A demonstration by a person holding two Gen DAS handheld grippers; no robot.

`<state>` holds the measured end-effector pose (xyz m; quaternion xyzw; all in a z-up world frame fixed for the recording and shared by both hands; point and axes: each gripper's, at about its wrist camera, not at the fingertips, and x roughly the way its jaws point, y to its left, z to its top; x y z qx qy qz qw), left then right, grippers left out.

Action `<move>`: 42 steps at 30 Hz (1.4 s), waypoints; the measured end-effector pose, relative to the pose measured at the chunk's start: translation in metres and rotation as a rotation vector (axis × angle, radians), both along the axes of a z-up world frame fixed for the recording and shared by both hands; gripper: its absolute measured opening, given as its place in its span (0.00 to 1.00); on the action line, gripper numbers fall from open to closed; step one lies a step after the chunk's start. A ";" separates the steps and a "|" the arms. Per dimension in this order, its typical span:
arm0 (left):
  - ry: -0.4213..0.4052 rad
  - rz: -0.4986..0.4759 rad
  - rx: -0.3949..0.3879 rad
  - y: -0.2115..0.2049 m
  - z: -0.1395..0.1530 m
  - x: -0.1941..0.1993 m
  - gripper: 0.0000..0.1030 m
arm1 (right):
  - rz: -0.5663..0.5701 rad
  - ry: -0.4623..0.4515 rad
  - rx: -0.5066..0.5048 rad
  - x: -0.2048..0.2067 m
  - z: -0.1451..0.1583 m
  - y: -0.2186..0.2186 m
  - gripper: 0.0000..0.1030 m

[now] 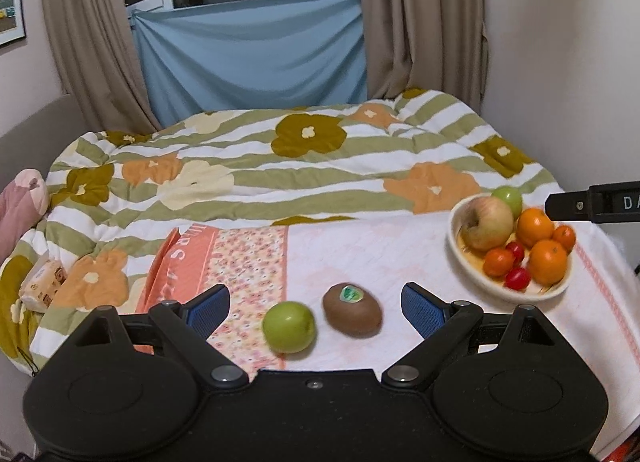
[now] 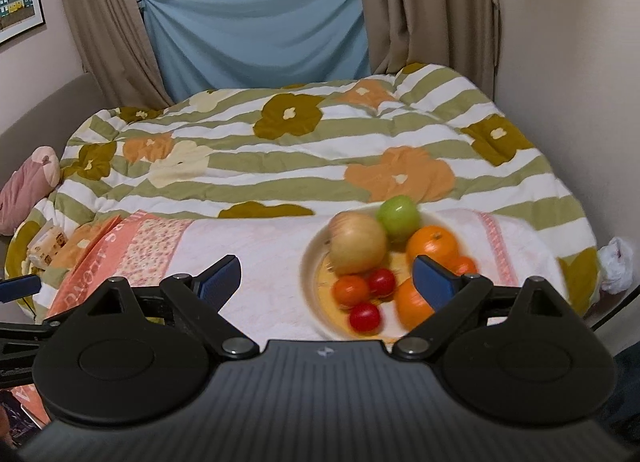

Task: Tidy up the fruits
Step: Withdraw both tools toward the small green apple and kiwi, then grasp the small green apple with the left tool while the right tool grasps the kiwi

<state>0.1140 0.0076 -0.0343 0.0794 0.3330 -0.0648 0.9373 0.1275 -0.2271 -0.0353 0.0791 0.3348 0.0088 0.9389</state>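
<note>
The left gripper (image 1: 316, 312) is spread wide and empty, with a green apple (image 1: 289, 327) and a kiwi (image 1: 352, 310) lying on the towel (image 1: 380, 254) between its fingers. The right gripper (image 2: 326, 276), also apart and empty, hangs over the fruit plate (image 2: 310, 274) on the bed (image 2: 280, 166).

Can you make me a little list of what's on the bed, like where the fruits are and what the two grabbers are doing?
surface: pink towel on a flowered quilt
loose fruit: green apple and kiwi, side by side on the towel
plate: big apple, green apple, oranges, small red tomatoes
left gripper: open, empty
right gripper: open, empty, in front of the plate
</note>
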 end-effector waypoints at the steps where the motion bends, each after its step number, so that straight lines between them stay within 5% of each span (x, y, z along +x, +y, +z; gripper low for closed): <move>1: 0.003 -0.010 0.005 0.005 -0.004 0.002 0.92 | 0.000 -0.001 0.000 0.001 -0.004 0.006 1.00; 9: 0.028 -0.145 0.054 0.033 -0.047 0.031 0.91 | 0.043 0.006 0.007 0.015 -0.046 0.053 1.00; 18: 0.086 -0.253 0.069 0.046 -0.085 0.063 0.77 | 0.090 0.037 0.008 0.038 -0.088 0.095 1.00; 24: 0.112 -0.268 0.041 0.049 -0.097 0.074 0.75 | 0.108 0.068 -0.012 0.052 -0.102 0.113 1.00; 30: 0.168 -0.280 -0.016 0.050 -0.107 0.086 0.55 | 0.113 0.083 -0.006 0.063 -0.109 0.119 1.00; 42: 0.177 -0.263 -0.017 0.057 -0.106 0.085 0.54 | 0.180 0.112 -0.002 0.076 -0.124 0.134 1.00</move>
